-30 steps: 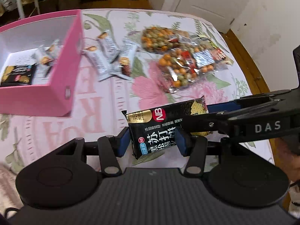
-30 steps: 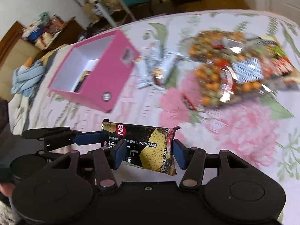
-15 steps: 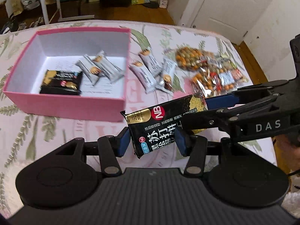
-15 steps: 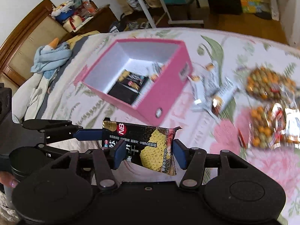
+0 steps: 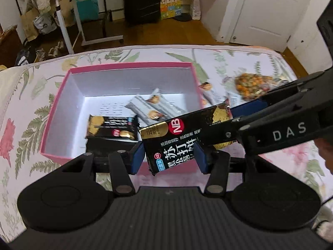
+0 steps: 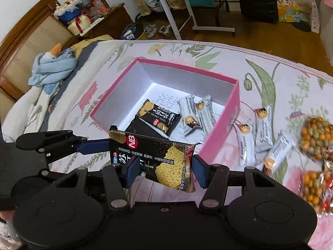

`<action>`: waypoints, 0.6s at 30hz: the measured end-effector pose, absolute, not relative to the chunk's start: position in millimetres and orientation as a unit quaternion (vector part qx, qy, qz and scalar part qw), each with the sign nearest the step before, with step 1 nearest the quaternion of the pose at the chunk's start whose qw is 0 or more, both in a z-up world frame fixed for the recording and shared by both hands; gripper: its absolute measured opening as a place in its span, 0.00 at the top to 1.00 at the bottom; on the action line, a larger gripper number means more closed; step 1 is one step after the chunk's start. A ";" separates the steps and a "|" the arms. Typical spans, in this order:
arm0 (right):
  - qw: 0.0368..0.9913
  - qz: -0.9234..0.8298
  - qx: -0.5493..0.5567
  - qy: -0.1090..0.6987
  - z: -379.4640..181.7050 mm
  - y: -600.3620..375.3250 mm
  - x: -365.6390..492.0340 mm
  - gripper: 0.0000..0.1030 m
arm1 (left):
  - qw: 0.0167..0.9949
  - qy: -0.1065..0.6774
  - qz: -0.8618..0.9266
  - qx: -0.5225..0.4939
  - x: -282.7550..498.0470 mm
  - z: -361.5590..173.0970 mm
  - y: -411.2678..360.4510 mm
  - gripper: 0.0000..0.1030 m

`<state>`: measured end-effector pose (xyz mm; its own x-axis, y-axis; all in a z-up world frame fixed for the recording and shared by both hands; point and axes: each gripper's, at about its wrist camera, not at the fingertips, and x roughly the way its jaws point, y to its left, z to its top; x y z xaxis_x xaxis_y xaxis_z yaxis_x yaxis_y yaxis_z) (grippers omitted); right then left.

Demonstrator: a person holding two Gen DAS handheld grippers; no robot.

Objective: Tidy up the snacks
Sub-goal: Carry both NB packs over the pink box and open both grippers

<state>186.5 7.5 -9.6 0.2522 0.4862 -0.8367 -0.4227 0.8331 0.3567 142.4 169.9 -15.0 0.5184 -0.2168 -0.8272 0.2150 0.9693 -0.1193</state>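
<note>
- Left wrist view: left gripper (image 5: 169, 156) and right gripper (image 6: 164, 171) jaws both pinch one cracker packet (image 5: 177, 143), its lower end hidden.
- Packet now above pink box's (image 5: 52, 112) near edge; a second ago over bedspread.

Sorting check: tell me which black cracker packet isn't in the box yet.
The black cracker packet held in the air by both grippers, at the pink box's near wall. The other black packet lies flat inside.

Two wrist cameras, looking steeply down over the bed

Each looks along its own fingers from close above; both share the pink box (image 5: 62, 95) (image 6: 231, 112) and the black cracker pack (image 5: 177, 141) (image 6: 152, 158).
</note>
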 end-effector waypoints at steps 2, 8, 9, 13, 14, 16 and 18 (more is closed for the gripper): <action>0.788 0.280 0.027 0.547 -16.4 18.0 194.2 0.40 | 0.869 0.479 -0.120 -0.010 153.0 -24.4 179.0 0.52; 0.785 0.264 0.029 0.560 -35.1 38.5 212.1 0.40 | 0.857 0.496 -0.134 -0.024 177.9 -49.2 201.2 0.52; 0.784 0.262 0.029 0.562 -37.8 39.9 214.6 0.40 | 0.855 0.500 -0.137 -0.028 181.2 -52.4 204.0 0.52; 0.776 0.256 0.035 0.576 -48.5 46.9 222.7 0.40 | 0.854 0.503 -0.131 -0.009 187.6 -62.1 206.1 0.52; 0.776 0.253 0.033 0.576 -50.1 49.3 223.6 0.40 | 0.855 0.502 -0.129 -0.005 188.6 -63.7 206.1 0.50; 0.783 0.243 0.020 0.572 -53.0 54.0 224.3 0.40 | 0.856 0.503 -0.124 -0.004 189.6 -67.1 206.3 0.45; 0.787 0.235 0.011 0.570 -55.3 56.9 223.3 0.40 | 0.855 0.504 -0.121 -0.008 188.8 -68.6 207.0 0.44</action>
<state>223.3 56.9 -55.3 0.2402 0.3830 -0.8920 -0.3586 0.8889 0.2851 188.8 207.0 -68.6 0.4622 -0.2156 -0.8602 0.1995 0.9704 -0.1360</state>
